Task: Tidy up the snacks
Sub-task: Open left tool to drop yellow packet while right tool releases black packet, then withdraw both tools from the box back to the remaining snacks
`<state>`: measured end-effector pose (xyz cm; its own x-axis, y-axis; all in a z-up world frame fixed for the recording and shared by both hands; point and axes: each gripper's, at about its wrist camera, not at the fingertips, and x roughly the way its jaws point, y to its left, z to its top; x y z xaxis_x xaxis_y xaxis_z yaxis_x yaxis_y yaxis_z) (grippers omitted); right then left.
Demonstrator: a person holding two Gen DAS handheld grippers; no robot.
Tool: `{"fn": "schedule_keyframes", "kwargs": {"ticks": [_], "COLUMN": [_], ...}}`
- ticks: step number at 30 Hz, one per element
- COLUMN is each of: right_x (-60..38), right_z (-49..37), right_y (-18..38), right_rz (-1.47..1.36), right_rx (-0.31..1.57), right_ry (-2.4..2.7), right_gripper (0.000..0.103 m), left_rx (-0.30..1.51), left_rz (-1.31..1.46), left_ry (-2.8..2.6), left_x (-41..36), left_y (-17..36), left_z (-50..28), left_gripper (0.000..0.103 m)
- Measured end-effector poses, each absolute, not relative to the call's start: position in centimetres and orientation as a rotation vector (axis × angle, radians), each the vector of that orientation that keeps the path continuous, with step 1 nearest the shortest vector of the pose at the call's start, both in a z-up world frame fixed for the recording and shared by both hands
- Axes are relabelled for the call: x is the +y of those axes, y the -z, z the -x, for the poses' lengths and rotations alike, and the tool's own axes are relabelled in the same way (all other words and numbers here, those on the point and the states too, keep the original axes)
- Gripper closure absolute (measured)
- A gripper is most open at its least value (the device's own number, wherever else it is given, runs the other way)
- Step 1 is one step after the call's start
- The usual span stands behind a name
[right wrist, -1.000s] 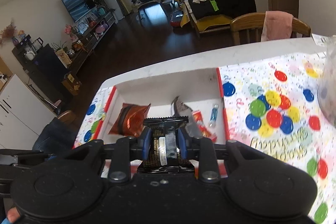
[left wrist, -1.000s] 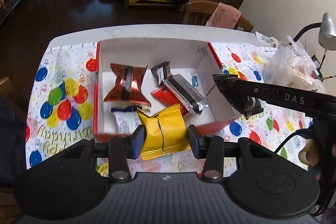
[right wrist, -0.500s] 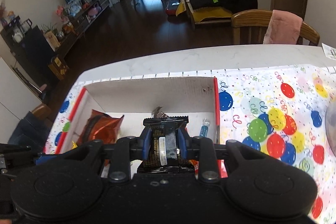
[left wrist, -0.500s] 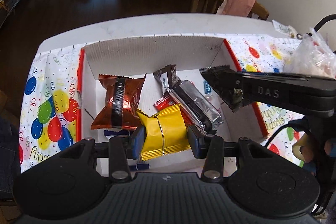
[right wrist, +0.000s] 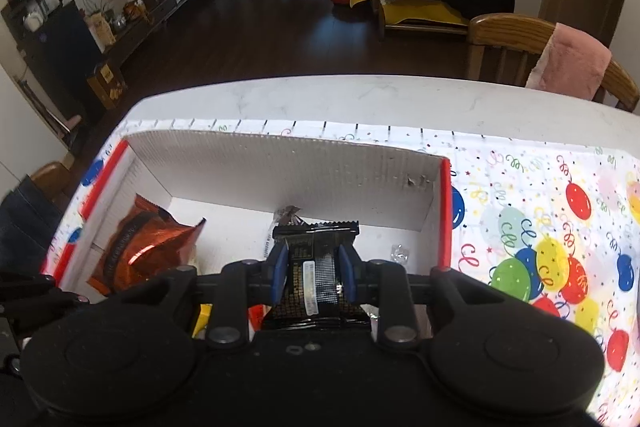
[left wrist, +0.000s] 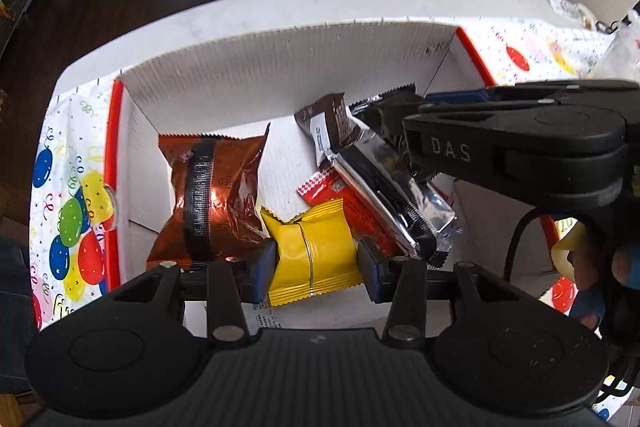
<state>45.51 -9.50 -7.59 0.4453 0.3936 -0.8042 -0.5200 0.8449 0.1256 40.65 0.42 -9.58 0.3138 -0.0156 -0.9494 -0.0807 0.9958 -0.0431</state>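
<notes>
Under both claws lies a white marble-look worktop [right wrist: 360,99] covered partly by a balloon-printed party cloth [right wrist: 540,227], on which sits a white corrugated cardboard box with red edges [left wrist: 280,67]. Beyond it are dark wood flooring, a wooden chair draped with a pink towel [right wrist: 568,63] and a television wall. The left claw [left wrist: 316,263] pinches a yellow foil snack packet [left wrist: 316,251] low over the box's near end. The right claw [right wrist: 314,273] is pressed onto a black foil snack packet [right wrist: 316,275], above the box interior. Only the left view shows the box's contents well: a copper-red foil bag [left wrist: 212,199], a silver-and-black bar wrapper [left wrist: 384,187] and a red packet [left wrist: 344,195] beneath it, plus the right claw seen side-on. The right view adds the room's far end
</notes>
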Motion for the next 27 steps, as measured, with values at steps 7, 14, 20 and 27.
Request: {"fn": "schedule_keyframes", "kwargs": {"ticks": [7, 14, 20, 27], "right_x": [-8.9, -8.9, -9.6, -10.6], "right_z": [-46.0, -45.9, -45.8, -44.9], "right_y": [8.5, 8.7, 8.4, 6.8], "right_rz": [0.187, 0.192, 0.172, 0.131], "right_rx": [0.969, 0.973, 0.967, 0.947], "right_ry": [-0.565, -0.562, -0.555, -0.568], "right_gripper": [0.076, 0.074, 0.072, 0.065], "left_rx": [1.294, 1.321, 1.318, 1.267], "left_rz": [0.06, 0.05, 0.069, 0.095], "left_ry": [-0.027, -0.027, -0.026, 0.001], "left_x": [-0.2, -0.5, -0.4, -0.2], "left_y": [10.9, 11.9, 11.7, 9.9], "left_z": [-41.7, -42.0, -41.6, -40.2], "left_gripper": [0.06, 0.059, 0.058, 0.055]}}
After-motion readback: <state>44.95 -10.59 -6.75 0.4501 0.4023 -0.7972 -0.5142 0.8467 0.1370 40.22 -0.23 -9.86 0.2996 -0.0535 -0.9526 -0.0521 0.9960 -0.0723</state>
